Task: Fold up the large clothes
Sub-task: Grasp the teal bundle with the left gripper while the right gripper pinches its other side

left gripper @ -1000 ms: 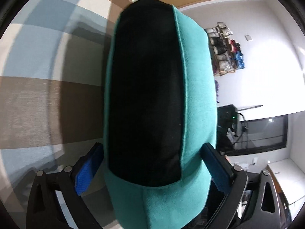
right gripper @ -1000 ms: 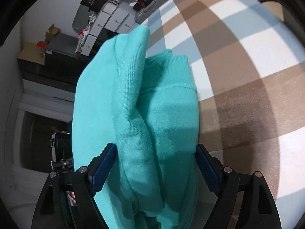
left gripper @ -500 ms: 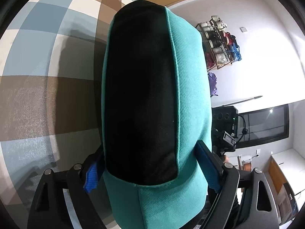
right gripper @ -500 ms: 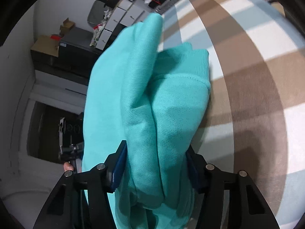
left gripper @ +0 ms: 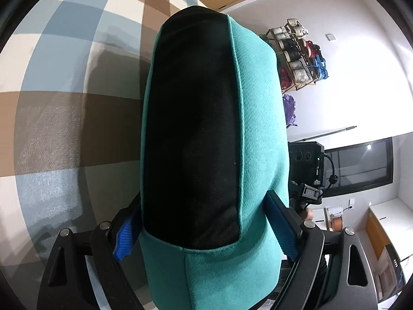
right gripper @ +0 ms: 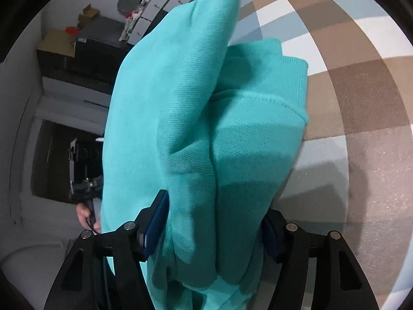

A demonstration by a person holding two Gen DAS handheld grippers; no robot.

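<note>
Teal sweatshirt, bundled thick, fills the space between the fingers of both hand-held tools and rises well ahead of each camera, above a checked blue, brown and white surface. Left gripper: blue pads press both sides of the bundle, where a black-lined opening faces the lens; clamped on it. Right gripper: pads bear on the folded cloth, its ribbed cuff uppermost right; clamped, though its jaws have just been widening slightly with cloth between them. Shelf of shoes against the white wall.
</note>
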